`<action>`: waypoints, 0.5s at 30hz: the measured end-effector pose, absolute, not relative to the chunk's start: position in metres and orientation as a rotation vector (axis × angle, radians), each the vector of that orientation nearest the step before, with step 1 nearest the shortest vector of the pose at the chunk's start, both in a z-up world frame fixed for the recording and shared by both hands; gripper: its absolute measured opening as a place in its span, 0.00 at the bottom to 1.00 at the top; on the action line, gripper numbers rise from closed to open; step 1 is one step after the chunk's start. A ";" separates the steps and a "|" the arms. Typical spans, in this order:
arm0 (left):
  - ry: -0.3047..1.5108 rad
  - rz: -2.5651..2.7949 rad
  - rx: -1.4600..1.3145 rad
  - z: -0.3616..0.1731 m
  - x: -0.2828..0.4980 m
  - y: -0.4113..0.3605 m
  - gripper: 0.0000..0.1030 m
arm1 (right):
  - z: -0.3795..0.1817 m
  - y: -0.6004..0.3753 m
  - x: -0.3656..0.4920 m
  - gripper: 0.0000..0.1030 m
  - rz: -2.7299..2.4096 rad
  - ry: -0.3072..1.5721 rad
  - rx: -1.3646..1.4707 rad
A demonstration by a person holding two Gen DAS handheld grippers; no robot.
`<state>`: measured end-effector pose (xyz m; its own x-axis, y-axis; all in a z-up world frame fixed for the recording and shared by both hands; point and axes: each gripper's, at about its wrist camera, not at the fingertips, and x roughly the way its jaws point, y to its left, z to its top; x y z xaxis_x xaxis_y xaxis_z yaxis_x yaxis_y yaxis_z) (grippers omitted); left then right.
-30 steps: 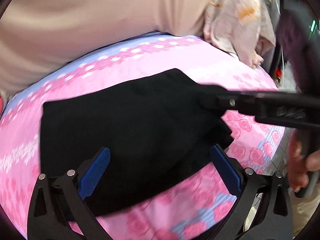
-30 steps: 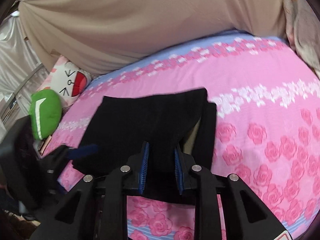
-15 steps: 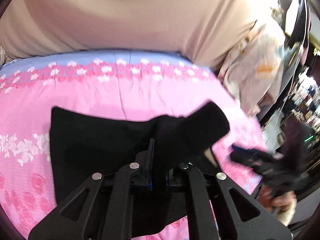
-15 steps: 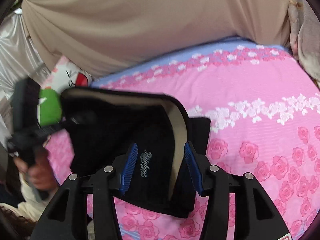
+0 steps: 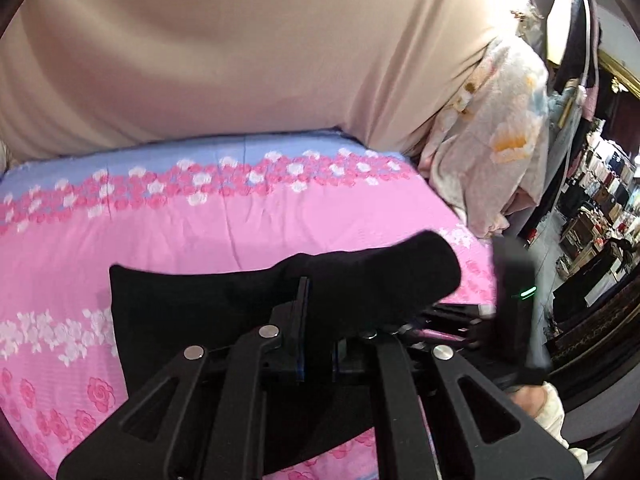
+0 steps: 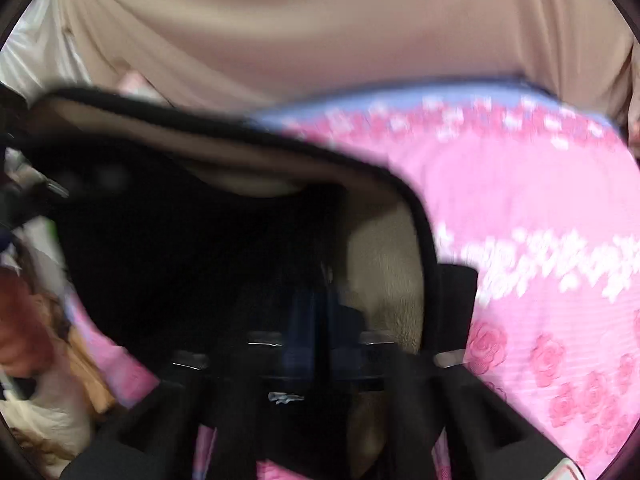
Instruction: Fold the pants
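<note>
Left wrist view: left gripper [image 5: 316,320] clamped on near edge of black pants [image 5: 192,304], fingers pinched together with cloth bunched between and draped over the tips toward 2 o'clock. Rest of pants flat on pink floral bedsheet [image 5: 240,224], far-left corner around 9 o'clock. Right gripper [image 5: 516,300] blurred at 3 o'clock, close beside the lifted fold. Beige curtain [image 5: 240,48] behind, floral garment [image 5: 496,152] hanging at 2 o'clock.

Right wrist view: heavy blur. Right gripper [image 6: 316,320] looks nearly together with dark cloth between the blue pads, probably pinching pants [image 6: 180,240]; exact closure hard to confirm. Waist edge raised, pale inner lining showing around 1 o'clock of the tips. Bedsheet [image 6: 540,220] fills 2 to 4 o'clock.

Step judged: carrying near edge over for a fold, partway. To do well: keep both pinches level and equally spaced, sweep toward 12 o'clock together, lay edge on far edge before letting go. Risk: lifted cloth sagging or bunching mid-span, skewed fold.
</note>
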<state>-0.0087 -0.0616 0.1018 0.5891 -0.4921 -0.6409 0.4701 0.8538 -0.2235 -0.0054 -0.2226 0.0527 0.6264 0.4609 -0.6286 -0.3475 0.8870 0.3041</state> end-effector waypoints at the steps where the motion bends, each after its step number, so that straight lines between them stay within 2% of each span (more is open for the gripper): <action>1: 0.745 -0.573 -0.025 0.106 -0.014 -0.065 0.07 | 0.063 -0.230 -0.012 0.04 0.474 0.733 0.178; 3: 0.747 -0.597 -0.017 0.104 -0.021 -0.074 0.07 | 0.068 -0.241 -0.021 0.04 0.429 0.707 0.163; 5: 0.799 -0.621 0.004 0.084 -0.025 -0.092 0.12 | 0.044 -0.257 -0.016 0.02 0.371 0.773 0.180; 6: 0.844 -0.630 0.021 0.066 -0.025 -0.105 0.13 | 0.023 -0.266 -0.009 0.02 0.312 0.827 0.184; 8: 0.988 -0.642 0.049 0.015 -0.019 -0.127 0.20 | -0.010 -0.285 -0.005 0.11 0.178 0.905 0.193; 9: 1.063 -0.637 0.054 -0.008 -0.017 -0.132 0.22 | -0.016 -0.296 -0.008 0.11 0.158 0.916 0.247; 10: 1.058 -0.631 0.044 -0.018 -0.022 -0.131 0.22 | -0.018 -0.309 -0.017 0.11 0.165 0.914 0.318; 12: 0.990 -0.619 0.046 -0.007 -0.036 -0.120 0.54 | -0.009 -0.321 -0.033 0.18 0.178 0.862 0.365; 13: 0.968 -0.608 0.038 0.005 -0.042 -0.108 0.85 | -0.001 -0.323 -0.041 0.33 0.174 0.841 0.361; 14: 0.928 -0.597 0.012 0.016 -0.048 -0.096 0.90 | 0.004 -0.324 -0.047 0.46 0.176 0.826 0.357; 15: 0.879 -0.582 -0.010 0.028 -0.054 -0.083 0.90 | 0.012 -0.322 -0.054 0.48 0.196 0.803 0.356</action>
<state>-0.0539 -0.0834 0.0279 0.4935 -0.4843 -0.7225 0.4764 0.8455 -0.2413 -0.0544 -0.3225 0.0117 0.6807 0.3038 -0.6666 -0.0368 0.9230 0.3831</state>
